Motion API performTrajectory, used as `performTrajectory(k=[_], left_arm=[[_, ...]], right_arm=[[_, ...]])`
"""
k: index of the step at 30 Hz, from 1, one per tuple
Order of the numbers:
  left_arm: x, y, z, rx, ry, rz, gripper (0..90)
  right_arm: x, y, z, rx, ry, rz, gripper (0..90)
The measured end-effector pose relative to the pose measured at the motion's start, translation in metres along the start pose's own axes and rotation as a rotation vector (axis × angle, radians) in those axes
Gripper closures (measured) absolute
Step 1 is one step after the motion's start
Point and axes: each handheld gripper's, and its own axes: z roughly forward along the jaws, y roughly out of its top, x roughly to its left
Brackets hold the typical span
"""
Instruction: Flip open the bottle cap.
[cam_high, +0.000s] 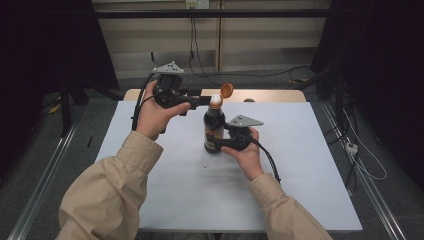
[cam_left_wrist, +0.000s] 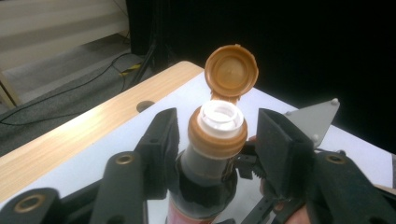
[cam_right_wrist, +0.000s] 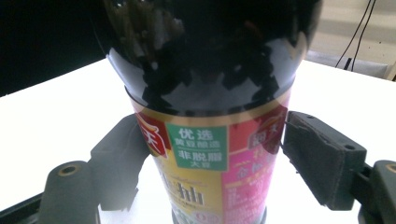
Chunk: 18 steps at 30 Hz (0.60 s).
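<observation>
Bottle (cam_high: 214, 131) upright mid-bench (cam_high: 310, 200), well clear of edges, cap (cam_high: 226, 90) flipped open. We note left tool (cam_high: 204, 100) released around its neck; right tool (cam_high: 218, 142) released beside its label.

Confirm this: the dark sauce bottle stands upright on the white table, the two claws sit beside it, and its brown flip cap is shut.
Wrong on the cap: the left gripper view shows it flipped open, hinged back from the bottle's white spout. The rest stands.

A dark sauce bottle (cam_right_wrist: 205, 154) stands upright on the white surface (cam_right_wrist: 56, 116). The right gripper (cam_right_wrist: 210, 163) brackets its labelled body, jaws open, right pad just clear.
</observation>
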Motion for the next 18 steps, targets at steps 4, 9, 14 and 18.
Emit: performTrajectory(k=[4, 9, 14, 18], left_arm=[[0.001, -0.003, 0.0, -0.009, -0.004, -0.003, 43.7], [0.001, -0.004, -0.003, -0.016, -0.007, -0.013, 38.6], [-0.001, -0.006, -0.008, -0.026, -0.009, -0.019, 30.5], [-0.001, -0.009, -0.012, -0.027, -0.007, -0.031, 27.0]], right_arm=[[-0.002, -0.001, -0.003, 0.01, 0.011, 0.015, 21.1], [-0.003, 0.001, -0.009, 0.005, 0.013, 0.014, 20.7], [-0.002, 0.003, -0.016, 0.012, 0.01, 0.006, 18.1], [-0.003, 0.003, -0.019, 0.022, 0.014, 0.012, 15.9]])
